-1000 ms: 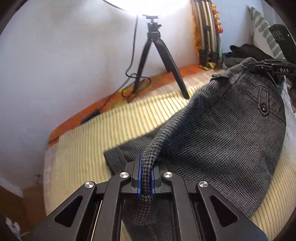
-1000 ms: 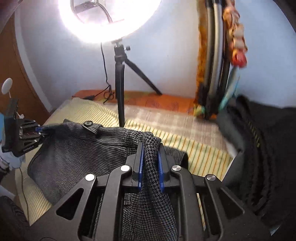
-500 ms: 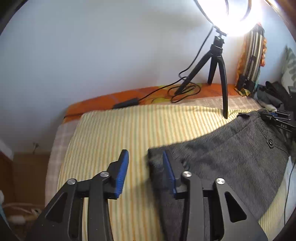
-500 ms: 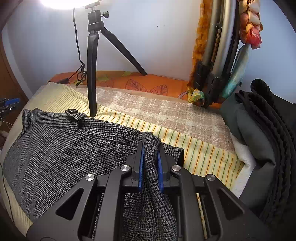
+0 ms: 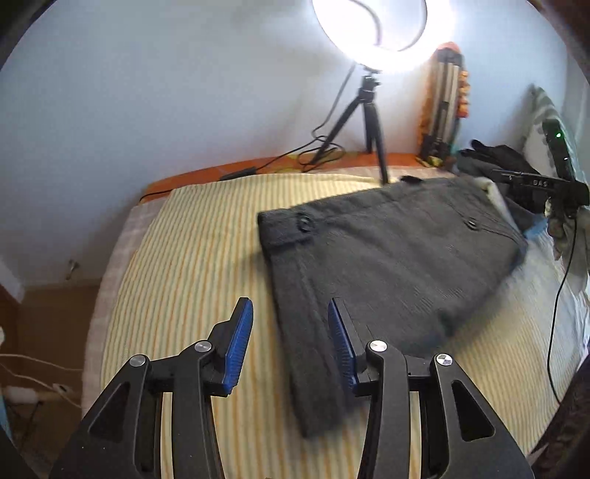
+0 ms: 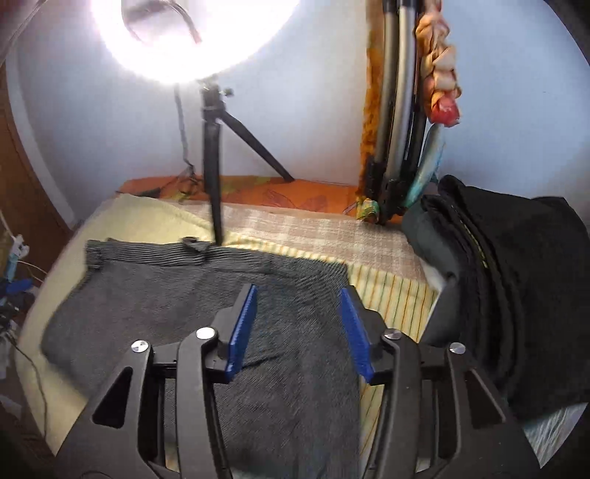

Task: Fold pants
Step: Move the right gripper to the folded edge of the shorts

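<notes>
- The grey houndstooth pants (image 5: 387,258) lie folded and flat on the bed (image 5: 191,250), on its yellow-striped sheet, toward the bed's far edge and right side as the left wrist view shows it.
- A waistband button (image 5: 304,223) sits near the fold's far left corner; a second button (image 5: 471,223) shows nearer the right edge of the bed.
- The left tool (image 5: 291,342) hangs above the near left edge of the pants, its blue pads (image 5: 239,342) spread wide with nothing between them; the right-hand pad is over the cloth, the left-hand one over bare sheet.
- The right tool (image 6: 300,328) is also spread wide and holds nothing; in its own view the pants (image 6: 206,313) fill the space under and between its pads (image 6: 241,328).
- A lit ring light (image 5: 368,33) on a black tripod (image 5: 370,121) stands at the far edge of the bed, one leg coming down just beside the waistband.
- A pile of dark clothing (image 6: 516,287) lies at the bed's right edge, next to the pants.
- Folded stands (image 6: 400,110) lean on the wall behind.
</notes>
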The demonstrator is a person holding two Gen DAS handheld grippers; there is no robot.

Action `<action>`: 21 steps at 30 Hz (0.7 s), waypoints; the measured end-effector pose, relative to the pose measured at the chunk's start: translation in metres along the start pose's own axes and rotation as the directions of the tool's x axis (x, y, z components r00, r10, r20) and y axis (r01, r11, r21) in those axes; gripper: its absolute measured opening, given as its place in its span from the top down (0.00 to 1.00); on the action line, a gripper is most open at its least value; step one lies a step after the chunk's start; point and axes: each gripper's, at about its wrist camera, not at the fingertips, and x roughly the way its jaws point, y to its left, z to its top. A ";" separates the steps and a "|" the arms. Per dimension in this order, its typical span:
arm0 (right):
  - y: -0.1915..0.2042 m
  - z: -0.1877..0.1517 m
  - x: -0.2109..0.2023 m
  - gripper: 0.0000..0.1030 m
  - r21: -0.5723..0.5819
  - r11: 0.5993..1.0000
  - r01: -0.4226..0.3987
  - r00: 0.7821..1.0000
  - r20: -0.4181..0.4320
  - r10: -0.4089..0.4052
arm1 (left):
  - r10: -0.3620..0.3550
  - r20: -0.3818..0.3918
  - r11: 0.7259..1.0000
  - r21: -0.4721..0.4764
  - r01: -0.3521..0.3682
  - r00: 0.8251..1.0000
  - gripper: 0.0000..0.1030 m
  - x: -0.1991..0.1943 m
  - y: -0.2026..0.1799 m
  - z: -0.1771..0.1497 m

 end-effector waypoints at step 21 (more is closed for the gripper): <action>0.089 -0.105 -0.025 0.48 0.045 0.964 -0.263 0.955 -0.127 0.267 | 0.008 -0.050 0.984 0.176 0.001 0.999 0.76 -0.025 -0.091 -0.045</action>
